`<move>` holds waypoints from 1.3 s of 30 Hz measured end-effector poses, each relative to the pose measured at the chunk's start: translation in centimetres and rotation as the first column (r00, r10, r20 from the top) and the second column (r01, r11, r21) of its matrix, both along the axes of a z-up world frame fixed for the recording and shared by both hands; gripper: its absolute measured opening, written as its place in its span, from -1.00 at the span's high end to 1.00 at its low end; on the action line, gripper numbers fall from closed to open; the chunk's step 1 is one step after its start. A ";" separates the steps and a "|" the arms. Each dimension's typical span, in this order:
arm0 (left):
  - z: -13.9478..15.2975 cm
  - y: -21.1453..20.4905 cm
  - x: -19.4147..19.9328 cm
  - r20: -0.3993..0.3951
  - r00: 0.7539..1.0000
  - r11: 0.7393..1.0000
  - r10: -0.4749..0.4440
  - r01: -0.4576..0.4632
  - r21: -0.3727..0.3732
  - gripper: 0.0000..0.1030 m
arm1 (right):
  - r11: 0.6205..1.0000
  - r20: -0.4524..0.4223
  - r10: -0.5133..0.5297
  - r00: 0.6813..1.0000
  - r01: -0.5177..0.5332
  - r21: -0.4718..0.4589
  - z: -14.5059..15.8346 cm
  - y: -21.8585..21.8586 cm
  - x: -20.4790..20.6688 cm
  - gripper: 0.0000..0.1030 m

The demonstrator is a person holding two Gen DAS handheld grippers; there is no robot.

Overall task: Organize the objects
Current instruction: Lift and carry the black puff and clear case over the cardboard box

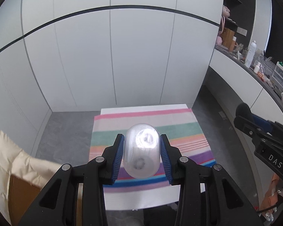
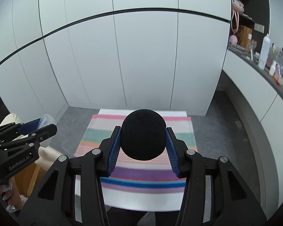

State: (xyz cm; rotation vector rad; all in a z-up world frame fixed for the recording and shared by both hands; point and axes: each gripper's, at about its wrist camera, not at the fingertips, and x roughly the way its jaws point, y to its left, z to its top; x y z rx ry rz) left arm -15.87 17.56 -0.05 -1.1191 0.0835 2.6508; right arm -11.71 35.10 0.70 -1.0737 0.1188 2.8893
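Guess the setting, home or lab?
Likely a home room: white built-in wardrobe doors, a counter cluttered with bottles and boxes, and a striped cloth on a small white table.

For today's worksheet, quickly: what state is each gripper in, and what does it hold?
Left gripper: closed on a clear plastic capsule-shaped container.
Right gripper: closed on a black foam ball.

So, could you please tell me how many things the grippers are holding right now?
2: a clear capsule in the left gripper, and a black foam ball in the right gripper, both above the striped cloth.
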 end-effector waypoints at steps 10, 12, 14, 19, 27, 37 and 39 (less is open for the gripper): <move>-3.7 -3.3 7.7 0.021 0.999 0.999 0.034 -0.033 -0.038 0.25 | 0.999 0.031 0.027 0.999 -0.026 -0.028 -4.0 -0.9 7.2 0.07; -4.6 -3.9 9.0 0.042 0.999 0.998 0.033 -0.031 -0.056 0.25 | 0.999 0.053 0.026 0.998 -0.024 -0.026 -5.2 -1.3 8.5 0.07; -5.4 -4.4 10.1 0.064 0.997 0.997 0.038 -0.034 -0.064 0.25 | 0.999 0.078 0.025 0.997 -0.024 -0.023 -6.4 -1.7 9.7 0.07; -6.9 -6.1 12.6 0.117 0.992 0.997 0.049 -0.041 -0.067 0.25 | 0.999 0.153 0.039 0.987 -0.034 -0.035 -9.4 -2.3 12.8 0.07; -8.4 -6.9 14.3 0.166 0.985 0.997 0.057 -0.048 -0.059 0.25 | 0.998 0.241 0.020 0.970 -0.004 -0.068 -12.3 -1.4 16.4 0.07; -8.3 -7.3 14.5 0.173 0.984 0.998 0.050 -0.041 -0.051 0.25 | 0.998 0.245 0.022 0.969 -0.007 -0.062 -12.3 -2.2 15.9 0.07; -8.5 -7.8 14.6 0.183 0.981 0.997 0.061 -0.052 -0.054 0.25 | 0.998 0.248 0.024 0.968 -0.009 -0.061 -12.4 -2.4 15.8 0.07</move>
